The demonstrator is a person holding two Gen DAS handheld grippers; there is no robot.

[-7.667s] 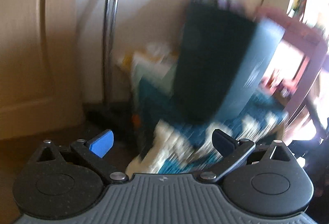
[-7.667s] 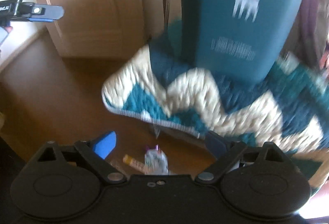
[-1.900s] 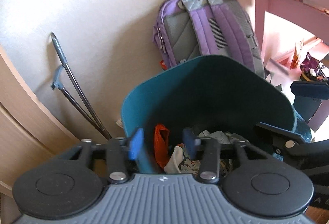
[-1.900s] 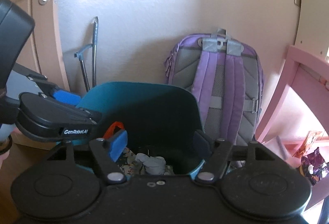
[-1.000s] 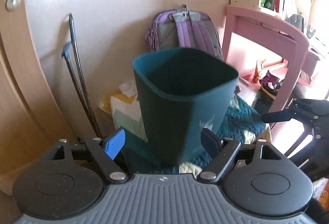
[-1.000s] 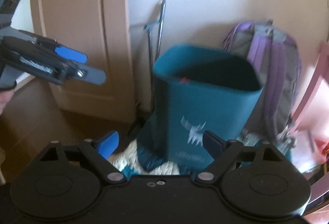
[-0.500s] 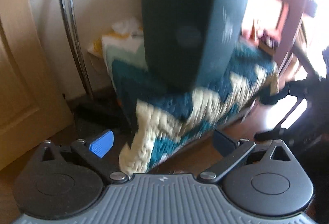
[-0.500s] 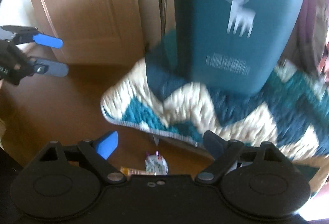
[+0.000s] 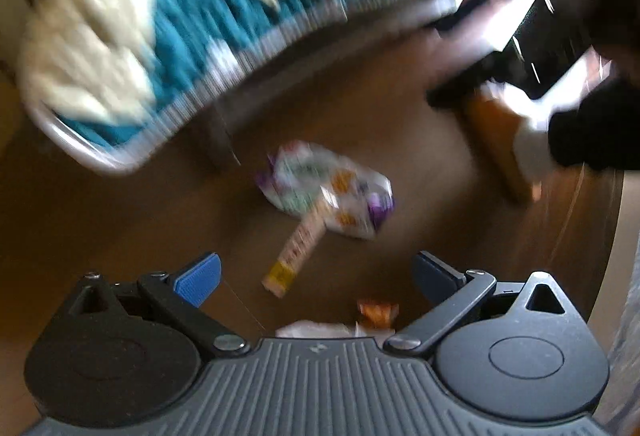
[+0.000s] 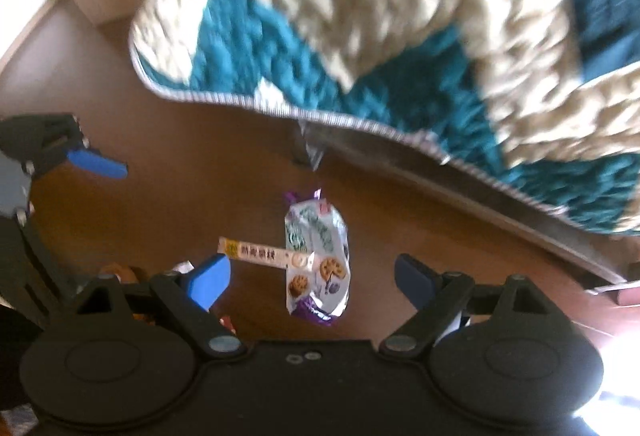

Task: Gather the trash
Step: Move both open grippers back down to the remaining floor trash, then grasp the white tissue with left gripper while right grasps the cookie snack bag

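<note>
Brown wooden flooring (image 10: pixel 168 140) is filling both wrist views, with a teal-and-cream knitted rug (image 10: pixel 360 20) lying across the far side. Litter is sitting on the bare boards just near of the rug's edge, which is likely why both tools are pointing steeply down at this patch.

A white-and-purple cookie wrapper (image 10: pixel 318 256) is lying flat on the floor, and a long cream stick packet (image 10: pixel 264 255) is resting with one end against it, the other end stretching off to the left. In the left wrist view the same wrapper (image 9: pixel 328 194) and stick packet (image 9: pixel 298 252) are showing, blurred, with a small orange scrap (image 9: pixel 378 312) and a pale crumpled bit nearer the camera; what these two are cannot be told.

The right gripper (image 10: pixel 310 276) is hanging above the wrapper with its jaws wide apart and nothing between them. The left gripper (image 9: pixel 316 274) is also spread fully, its jaws having just been opening, and nothing is between them; the wide spread suits straddling a flat packet. It is showing at the left edge of the right wrist view too.

Judging by this, each tool is lining up for a pickup, and no piece is being touched yet.
</note>
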